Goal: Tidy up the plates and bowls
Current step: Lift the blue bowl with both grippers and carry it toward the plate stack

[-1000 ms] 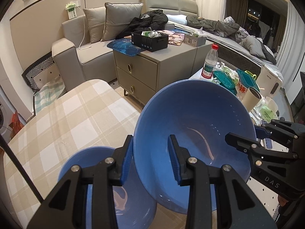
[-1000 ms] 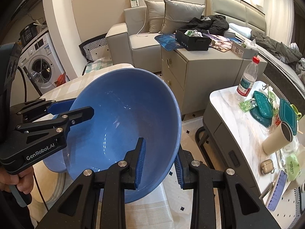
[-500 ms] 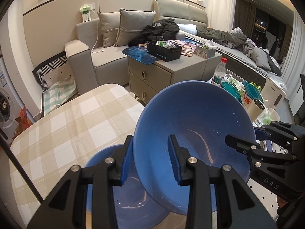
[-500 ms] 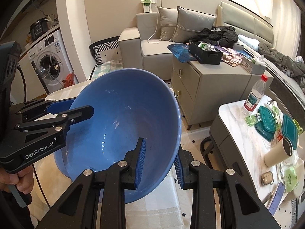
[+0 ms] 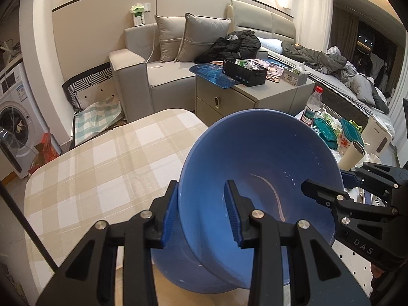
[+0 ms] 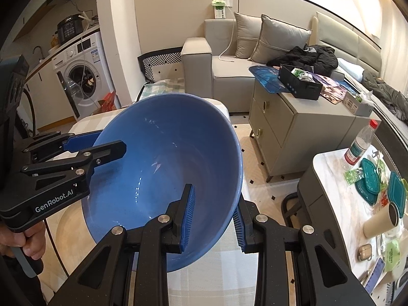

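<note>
Left gripper (image 5: 201, 211) and right gripper (image 6: 214, 215) clamp bowl (image 5: 260, 178) above second bowl (image 5: 183, 265).

We see our left gripper (image 5: 201, 215) clamped on the near rim of the blue bowl (image 5: 260, 178), tilted above a second bowl (image 5: 183, 267) on the checked worktop (image 5: 102, 168). Our right gripper (image 5: 329, 181) grips the bowl's opposite rim.

lower bowl (image 5: 178, 262) mostly hidden, bottle label (image 6: 355, 150) unreadable
</note>
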